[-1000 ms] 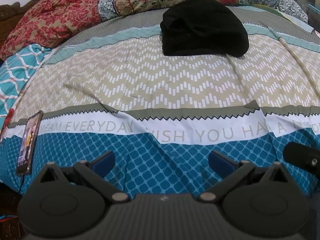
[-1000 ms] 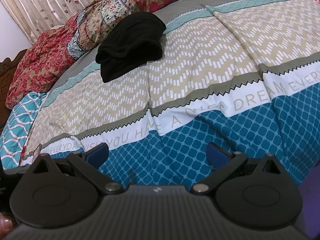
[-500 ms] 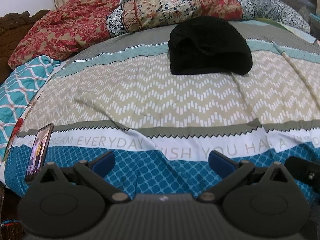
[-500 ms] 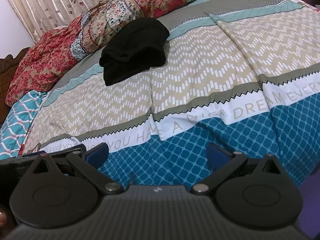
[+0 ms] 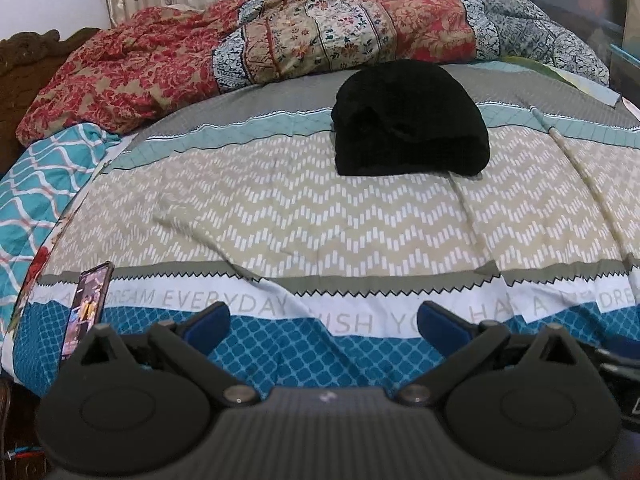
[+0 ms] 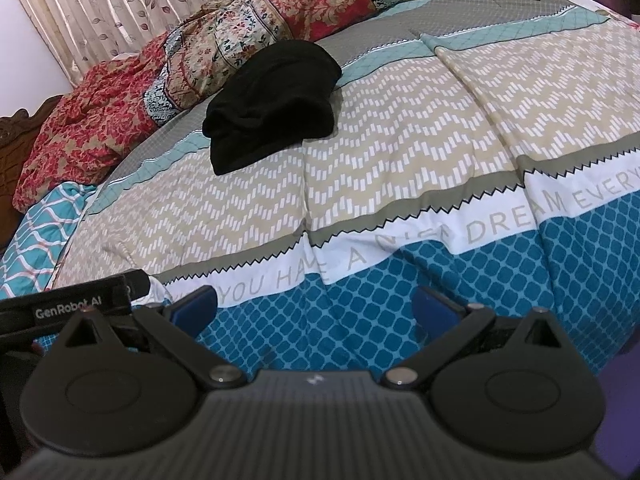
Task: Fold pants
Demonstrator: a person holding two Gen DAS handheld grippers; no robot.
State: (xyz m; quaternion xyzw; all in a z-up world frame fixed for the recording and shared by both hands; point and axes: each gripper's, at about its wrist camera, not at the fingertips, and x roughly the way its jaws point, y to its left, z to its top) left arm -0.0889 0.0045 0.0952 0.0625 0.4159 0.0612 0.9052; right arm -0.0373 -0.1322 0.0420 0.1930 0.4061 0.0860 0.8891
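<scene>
The black pants (image 5: pixel 408 120) lie folded in a compact bundle on the far part of the bed; they also show in the right wrist view (image 6: pixel 272 100). My left gripper (image 5: pixel 324 322) is open and empty, held over the blue near edge of the bedspread, well short of the pants. My right gripper (image 6: pixel 314 306) is open and empty, also near the bed's front edge. The body of the left gripper (image 6: pixel 72 304) shows at the left of the right wrist view.
A phone (image 5: pixel 86 312) with a lit screen lies on the bedspread (image 5: pixel 320 220) at the front left. Crumpled floral quilts (image 5: pixel 320 36) are piled at the head of the bed, before a curtain (image 6: pixel 120 0). A teal patterned cloth (image 5: pixel 36 184) lies left.
Both grippers have pulled back and tilted up, so the pants sit lower in view and more of the quilts and curtain shows. The jaws stayed open.
</scene>
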